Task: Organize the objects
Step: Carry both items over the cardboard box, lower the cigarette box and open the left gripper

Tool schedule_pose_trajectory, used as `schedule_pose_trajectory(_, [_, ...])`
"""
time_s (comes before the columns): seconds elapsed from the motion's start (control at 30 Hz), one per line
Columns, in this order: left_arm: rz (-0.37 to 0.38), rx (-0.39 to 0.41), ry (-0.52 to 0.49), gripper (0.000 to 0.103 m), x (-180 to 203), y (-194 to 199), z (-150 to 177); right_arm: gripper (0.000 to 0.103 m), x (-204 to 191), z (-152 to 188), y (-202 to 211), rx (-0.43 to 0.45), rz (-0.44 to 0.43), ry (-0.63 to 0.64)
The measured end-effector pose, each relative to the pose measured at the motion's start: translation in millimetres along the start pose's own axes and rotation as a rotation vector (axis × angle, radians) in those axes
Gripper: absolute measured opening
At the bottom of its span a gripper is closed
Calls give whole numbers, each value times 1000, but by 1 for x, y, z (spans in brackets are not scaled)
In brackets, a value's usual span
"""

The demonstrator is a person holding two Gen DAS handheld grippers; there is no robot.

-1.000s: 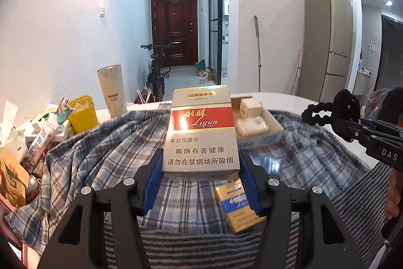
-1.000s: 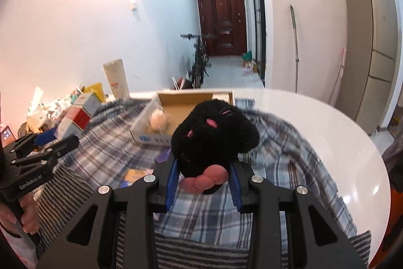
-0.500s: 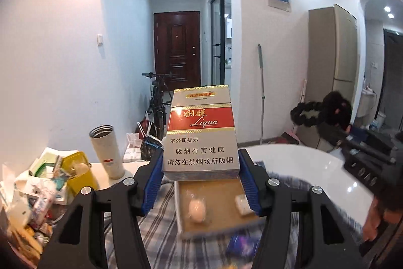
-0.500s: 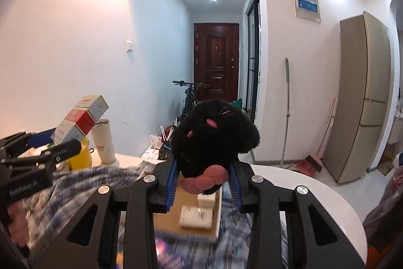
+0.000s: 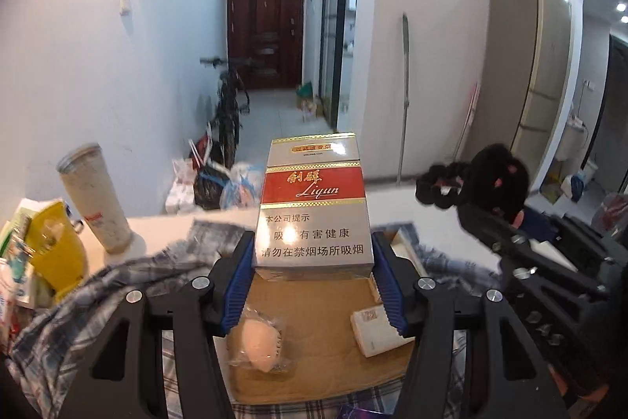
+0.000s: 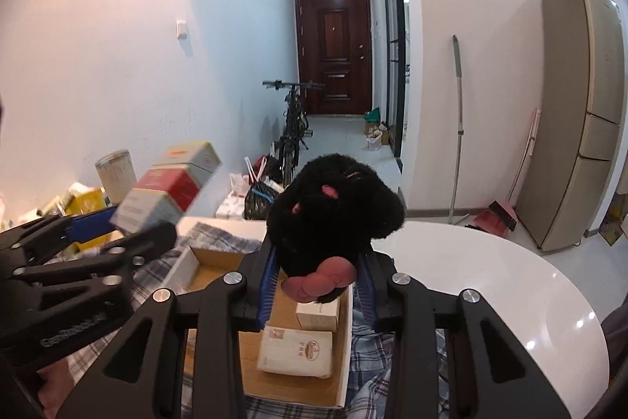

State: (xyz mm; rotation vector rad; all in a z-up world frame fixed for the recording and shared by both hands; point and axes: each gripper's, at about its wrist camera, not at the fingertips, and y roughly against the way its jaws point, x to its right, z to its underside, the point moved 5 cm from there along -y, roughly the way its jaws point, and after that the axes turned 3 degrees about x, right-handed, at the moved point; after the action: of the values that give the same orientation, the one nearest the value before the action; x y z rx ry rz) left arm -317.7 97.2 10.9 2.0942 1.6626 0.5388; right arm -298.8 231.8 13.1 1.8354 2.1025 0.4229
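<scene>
Left gripper [image 5: 312, 262] clamped on cigarette carton [image 5: 314, 203], right gripper [image 6: 318, 285] clamped on black plush toy [image 6: 333, 207], both above the cardboard box [image 6: 345, 352]; lower each into bare floor, clear of tissue pack [image 6: 296, 352], before releasing.

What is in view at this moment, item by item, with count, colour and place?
cigarette box: 1, silver and red, held above the tray
plush toy: 1, black with pink patches, held above the tray
cardboard tray: 1, brown inside, white walls, on the plaid cloth
wrapped round item: 1, pale, in the tray
small boxes: 2, white and cream, in the tray
plaid cloth: 1, blue-grey, over the table
table: 1, white, round
tumbler: 1, whitish, far left of table
yellow container: 1, left clutter
bicycle: 1, dark, hallway
door: 1, dark red, hallway end
fridge: 1, beige, right
left claw: 1, black with blue pads, shut on the cigarette box
right claw: 1, black with blue pads, shut on the plush toy
</scene>
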Motion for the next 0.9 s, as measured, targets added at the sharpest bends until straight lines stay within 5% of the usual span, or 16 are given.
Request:
schedule_pose_trajectory(0.5, [-46,-258,3,59,6,-89,77,34,20,32,-29,-125,6,-34])
schedule_pose_trajectory(0.9, [-45,-255,-30,60,11,-97,80,34,28,30,-31,-135,-3,-66])
